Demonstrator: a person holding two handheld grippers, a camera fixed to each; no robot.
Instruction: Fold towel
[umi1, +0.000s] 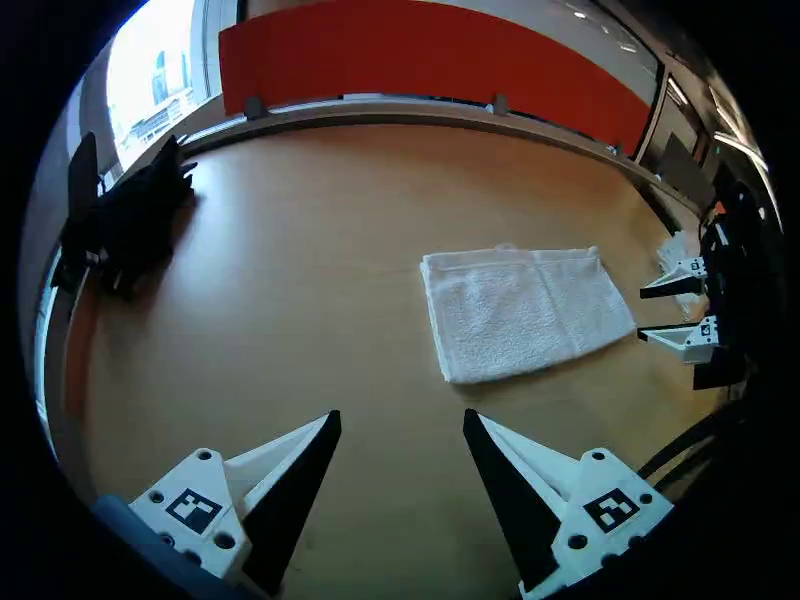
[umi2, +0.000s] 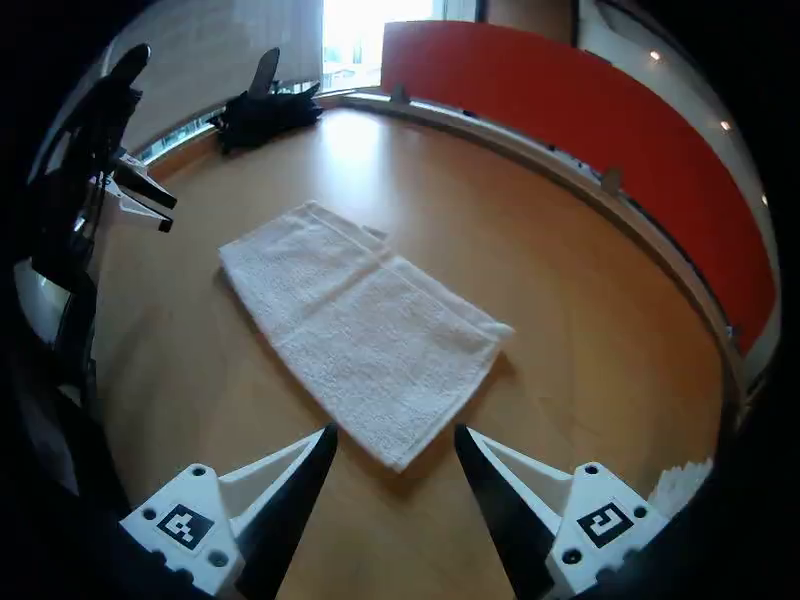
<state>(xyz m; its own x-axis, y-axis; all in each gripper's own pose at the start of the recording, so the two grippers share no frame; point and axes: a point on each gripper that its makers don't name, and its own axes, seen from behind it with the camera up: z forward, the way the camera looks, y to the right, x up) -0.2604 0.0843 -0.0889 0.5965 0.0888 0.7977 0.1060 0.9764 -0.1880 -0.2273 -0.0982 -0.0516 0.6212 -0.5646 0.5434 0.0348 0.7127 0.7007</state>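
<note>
A white towel (umi1: 525, 310) lies folded flat on the wooden table (umi1: 320, 260). My left gripper (umi1: 402, 422) hovers open over bare wood, well short of the towel's near left corner. From the right gripper view the same towel (umi2: 365, 325) stretches diagonally, its near corner just beyond my right gripper (umi2: 395, 435), which stands open with nothing between its fingers. The right gripper (umi1: 645, 312) also appears at the towel's far right end in the left gripper view. The left gripper (umi2: 165, 212) shows at the far left in the right gripper view.
A dark bundle (umi1: 135, 215) lies at the table's far left by the window; it appears again (umi2: 265, 110) near the back edge. A red partition (umi1: 430, 55) runs along the table's far side. Some white cloth (umi2: 685, 480) lies at the right edge.
</note>
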